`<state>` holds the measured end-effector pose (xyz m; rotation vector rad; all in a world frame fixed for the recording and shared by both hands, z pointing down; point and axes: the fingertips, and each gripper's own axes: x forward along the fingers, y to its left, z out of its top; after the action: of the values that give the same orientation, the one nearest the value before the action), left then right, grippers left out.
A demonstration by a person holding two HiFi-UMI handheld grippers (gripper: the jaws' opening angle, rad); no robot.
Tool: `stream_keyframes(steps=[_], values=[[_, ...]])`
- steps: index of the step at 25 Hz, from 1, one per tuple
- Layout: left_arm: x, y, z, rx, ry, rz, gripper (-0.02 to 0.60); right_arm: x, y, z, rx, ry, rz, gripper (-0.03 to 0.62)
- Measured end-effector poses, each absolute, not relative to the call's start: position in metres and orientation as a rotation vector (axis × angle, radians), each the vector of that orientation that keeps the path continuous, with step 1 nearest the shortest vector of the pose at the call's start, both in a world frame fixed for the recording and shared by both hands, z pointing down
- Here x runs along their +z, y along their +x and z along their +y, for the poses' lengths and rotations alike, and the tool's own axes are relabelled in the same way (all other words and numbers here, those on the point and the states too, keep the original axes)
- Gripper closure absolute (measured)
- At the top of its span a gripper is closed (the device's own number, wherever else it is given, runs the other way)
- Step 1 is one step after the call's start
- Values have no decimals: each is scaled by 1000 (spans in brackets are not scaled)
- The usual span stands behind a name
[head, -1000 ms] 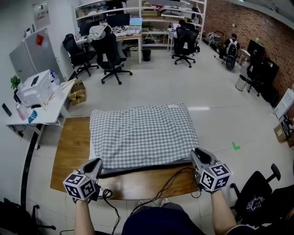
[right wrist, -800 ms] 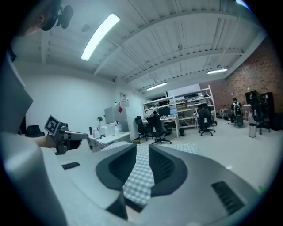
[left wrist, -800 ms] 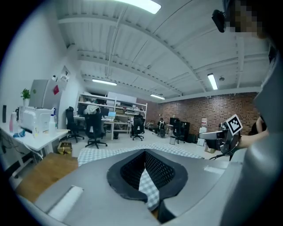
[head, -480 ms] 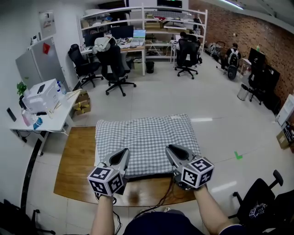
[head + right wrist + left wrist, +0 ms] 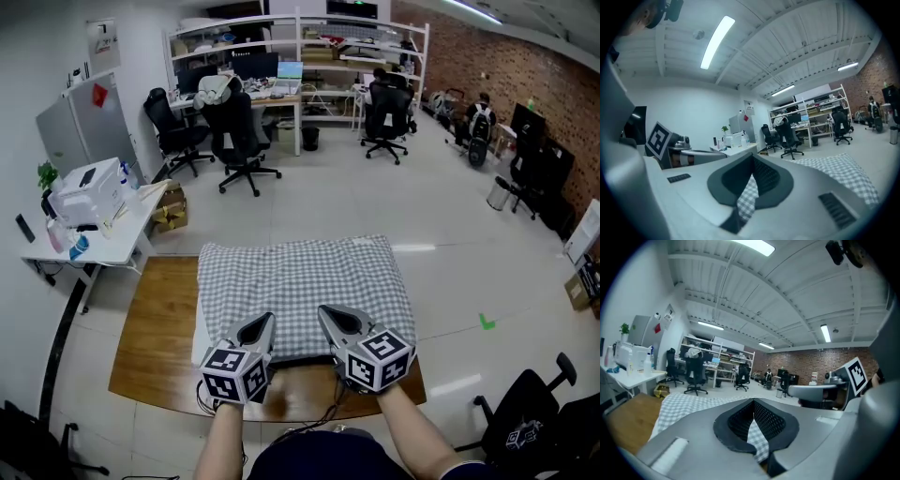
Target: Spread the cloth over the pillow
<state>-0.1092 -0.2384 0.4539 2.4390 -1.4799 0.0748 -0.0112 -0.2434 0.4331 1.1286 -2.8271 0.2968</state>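
Cloth (image 5: 300,281) is lying flat over pillow (image 5: 198,333), spreading prob. finishing; L claw (image 5: 265,322) sitting shut, R claw (image 5: 326,313) just been closing, both looking empty; next needing edge check only.

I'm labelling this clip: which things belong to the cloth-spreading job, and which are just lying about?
Job: checked cloth, pillow beneath it, left claw and right claw, both shut on the cloth.
Lying about: office chair, printer, cardboard box.

Left strip of table (image 5: 155,328): bare wood, free passage.
Centre and right: filled by pillow (image 5: 300,281).
Past far edge: open floor (image 5: 319,202).
Further left: cluttered side table (image 5: 112,239).
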Motion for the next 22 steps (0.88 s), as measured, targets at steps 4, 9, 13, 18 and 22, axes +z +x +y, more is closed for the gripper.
stream_keyframes(steps=[4,9,13,18,22], values=[[492,-151,-235,103,2292,-1582,577,442,-17,-240,317,1098,-2816,594],[518,-209,-228,137,2154,-1721,560,453,-39,-238,343,1036,-2807,594],[534,-260,-218,141,2027,-1832,552,463,-65,-234,360,966,-2797,594],[569,-291,-210,92,1886,-1802,479,474,-80,-232,374,928,-2776,594],[591,-280,-220,69,1850,-1702,449,474,-81,-234,370,933,-2767,594]])
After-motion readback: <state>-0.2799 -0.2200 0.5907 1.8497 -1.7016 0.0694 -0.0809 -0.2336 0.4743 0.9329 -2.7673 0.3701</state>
